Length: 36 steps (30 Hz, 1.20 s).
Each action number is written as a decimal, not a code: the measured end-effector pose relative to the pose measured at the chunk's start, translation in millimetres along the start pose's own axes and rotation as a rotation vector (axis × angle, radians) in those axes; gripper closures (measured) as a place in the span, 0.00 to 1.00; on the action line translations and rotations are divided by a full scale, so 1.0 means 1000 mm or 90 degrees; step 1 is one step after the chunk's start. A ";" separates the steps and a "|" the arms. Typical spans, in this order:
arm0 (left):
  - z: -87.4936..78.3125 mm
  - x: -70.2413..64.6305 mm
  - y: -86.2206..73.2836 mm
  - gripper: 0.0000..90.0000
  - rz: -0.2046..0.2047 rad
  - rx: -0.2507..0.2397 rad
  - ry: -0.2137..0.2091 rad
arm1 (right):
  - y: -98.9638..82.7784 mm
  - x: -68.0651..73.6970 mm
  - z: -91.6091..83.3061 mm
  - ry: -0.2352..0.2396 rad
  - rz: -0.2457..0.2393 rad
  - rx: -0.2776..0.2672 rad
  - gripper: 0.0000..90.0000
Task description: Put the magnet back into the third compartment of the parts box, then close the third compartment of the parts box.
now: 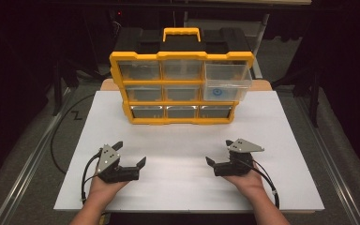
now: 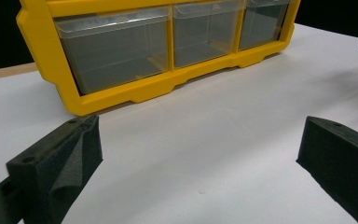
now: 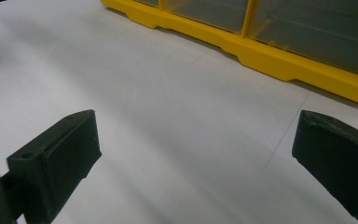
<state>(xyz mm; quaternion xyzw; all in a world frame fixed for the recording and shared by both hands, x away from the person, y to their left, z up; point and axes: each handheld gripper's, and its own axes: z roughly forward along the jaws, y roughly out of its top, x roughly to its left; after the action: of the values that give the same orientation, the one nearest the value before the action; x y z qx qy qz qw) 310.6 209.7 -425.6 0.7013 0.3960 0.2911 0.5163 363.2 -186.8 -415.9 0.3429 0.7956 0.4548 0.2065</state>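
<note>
white table (image 1: 178,187) holds a yellow drawer cabinet (image 1: 182,89); one top-right drawer (image 1: 227,79) sits pulled out, perhaps holding something blue. my left gripper (image 1: 130,154) and right gripper (image 1: 218,154) rest empty, jaws spread, nothing grasped yet.

A drawer cabinet (image 1: 181,86) stands on the surface (image 1: 262,136) at the middle of its far edge, its three rows of three drawers facing the near edge. The top-right drawer (image 1: 227,80) juts out toward the near edge beyond its neighbours, and a small round item (image 1: 218,92) lies inside it. The left hand-held gripper (image 1: 132,155) rests on the surface near the near-left corner and the right hand-held gripper (image 1: 219,152) near the near-right corner, well apart from each other and from the cabinet, with bare surface between them.
</note>
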 end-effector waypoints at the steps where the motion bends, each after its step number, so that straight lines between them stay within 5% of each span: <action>1: 0.000 0.000 0.000 0.00 0.000 0.000 -0.002 | 0.000 -0.001 0.000 0.002 0.002 -0.001 0.04; 7: 0.001 -0.002 0.000 0.00 0.003 -0.004 -0.012 | -0.001 -0.001 -0.001 -0.007 0.001 -0.014 0.11; 13: 0.003 -0.003 0.001 0.00 0.005 -0.004 -0.014 | 0.000 0.000 -0.012 -0.028 -0.010 -0.068 0.47; 20: 0.001 -0.002 0.001 0.00 0.004 -0.004 -0.014 | 0.002 -0.002 -0.016 -0.046 0.011 -0.088 0.69; 27: -0.001 -0.003 0.001 0.00 0.005 -0.004 -0.014 | 0.004 -0.004 -0.016 -0.067 0.026 -0.088 0.86; 36: -0.004 -0.005 0.002 0.00 0.015 -0.005 -0.011 | 0.007 -0.001 -0.018 -0.066 0.006 -0.099 1.00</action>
<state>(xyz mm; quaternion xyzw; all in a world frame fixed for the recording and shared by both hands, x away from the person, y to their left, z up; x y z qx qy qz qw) 305.2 207.7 -422.8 0.7061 0.3823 0.2927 0.5191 354.9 -195.1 -401.1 0.3522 0.7445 0.4980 0.2714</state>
